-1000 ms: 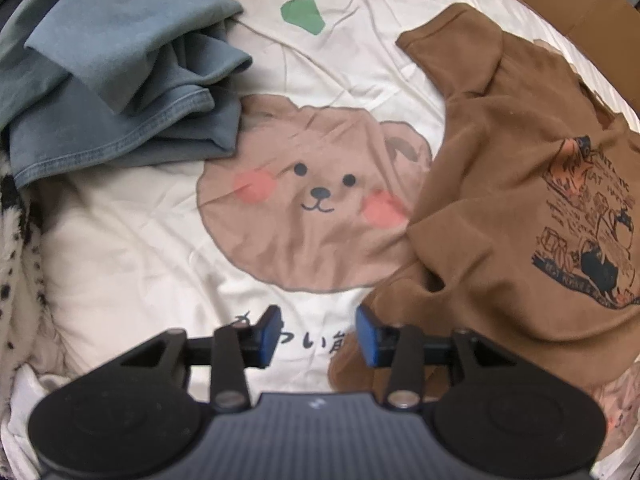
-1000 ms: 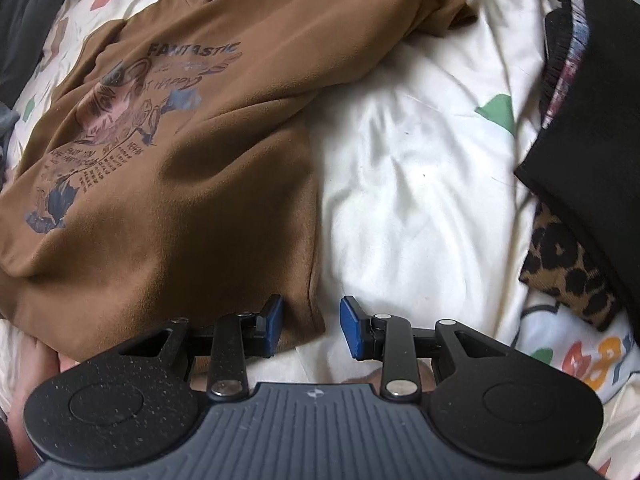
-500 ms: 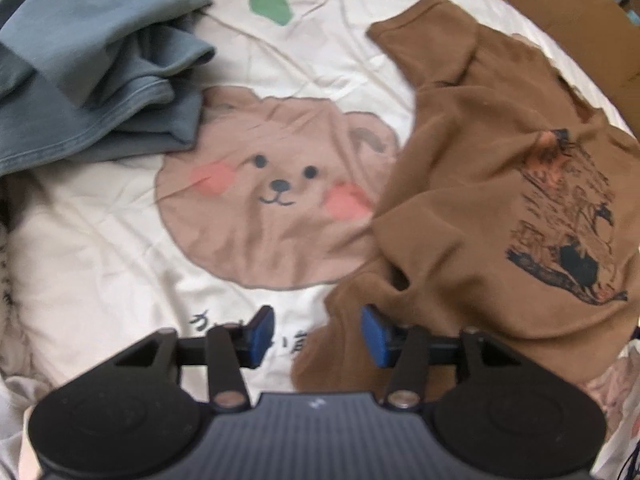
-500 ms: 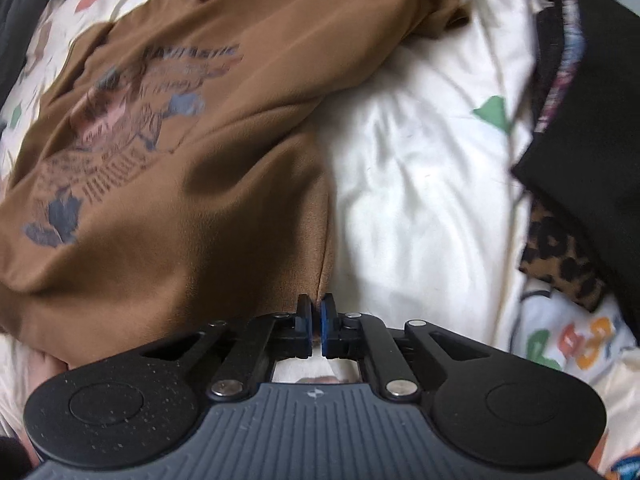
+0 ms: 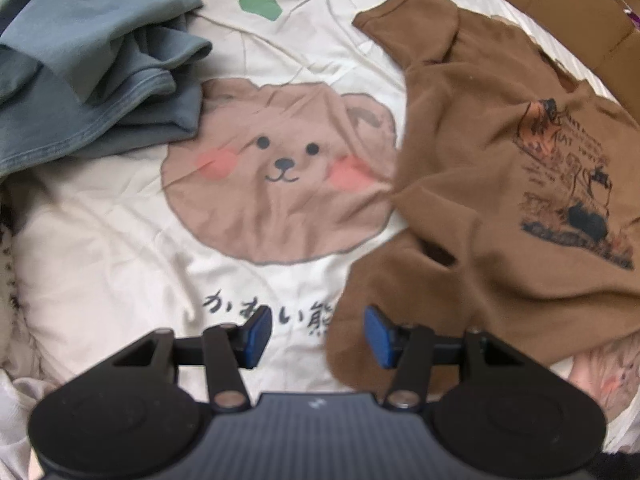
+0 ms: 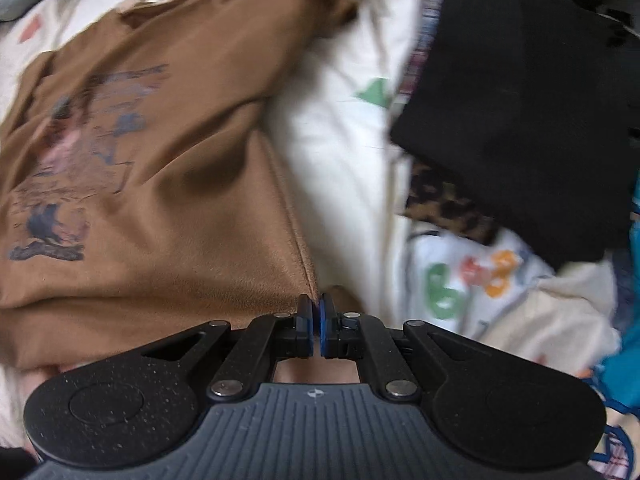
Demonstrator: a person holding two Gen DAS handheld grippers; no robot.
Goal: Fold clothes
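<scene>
Right gripper, newly closed on brown sweatshirt hem corner (lifting); left gripper open over opposite corner, next to pinch.

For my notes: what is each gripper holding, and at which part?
The right gripper pinches the brown sweatshirt at its bottom corner; the left gripper holds nothing.

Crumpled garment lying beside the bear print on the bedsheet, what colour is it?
Grey-blue garment, plain with stitched hems; the left wrist view shows it best.
</scene>
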